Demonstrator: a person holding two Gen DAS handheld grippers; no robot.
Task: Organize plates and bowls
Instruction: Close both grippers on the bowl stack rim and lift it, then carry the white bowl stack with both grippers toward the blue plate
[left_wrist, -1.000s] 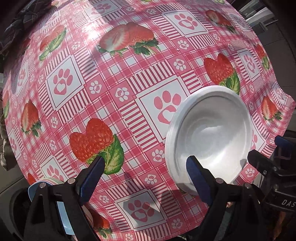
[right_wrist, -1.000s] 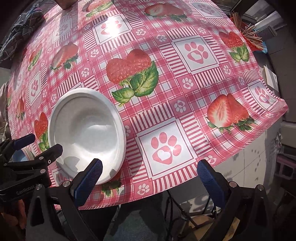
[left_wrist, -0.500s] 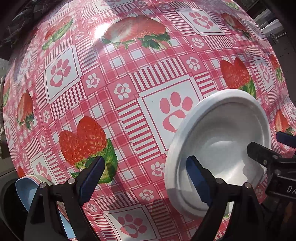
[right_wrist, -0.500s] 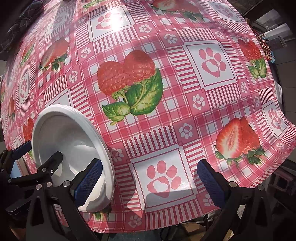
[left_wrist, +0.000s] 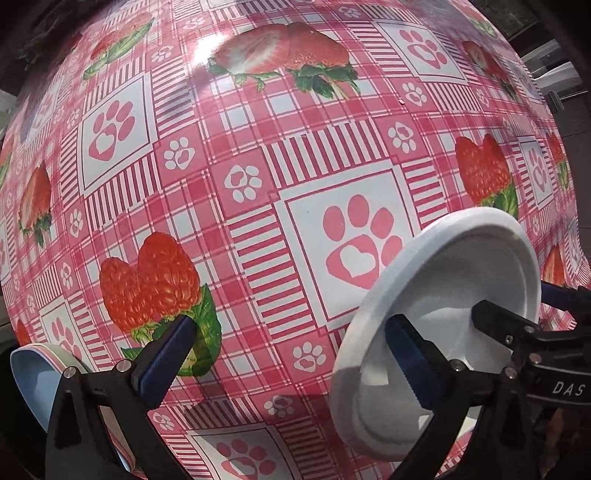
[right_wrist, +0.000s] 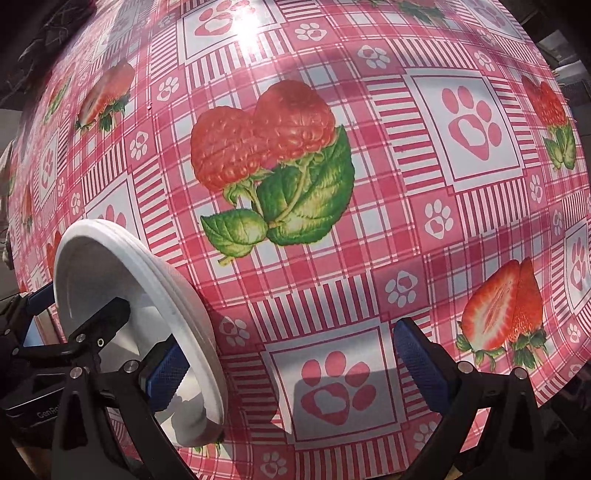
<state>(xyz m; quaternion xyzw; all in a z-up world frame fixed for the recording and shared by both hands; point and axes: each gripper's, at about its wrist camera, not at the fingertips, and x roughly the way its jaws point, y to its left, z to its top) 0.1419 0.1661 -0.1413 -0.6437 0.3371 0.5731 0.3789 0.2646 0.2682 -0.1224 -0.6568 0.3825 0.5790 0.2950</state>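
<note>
A stack of white foam plates (left_wrist: 450, 280) lies on the pink strawberry tablecloth (left_wrist: 258, 184) near the table's front edge, at the lower right of the left wrist view and the lower left of the right wrist view (right_wrist: 110, 280). My left gripper (left_wrist: 291, 350) is open, its right finger over the plates' rim. My right gripper (right_wrist: 291, 365) is open, its left finger over the plates. Each gripper shows in the other's view. A pale blue dish (left_wrist: 33, 376) sits at the lower left, partly behind my left finger.
The tablecloth (right_wrist: 369, 258) covers the whole table and hangs over its front edge at the bottom of the right wrist view. Dark cloth (right_wrist: 55, 22) lies at the far left corner.
Both grippers have moved forward and lower toward the table. The white plates now sit closer and reach under both inner fingers. Both grippers stay open.
</note>
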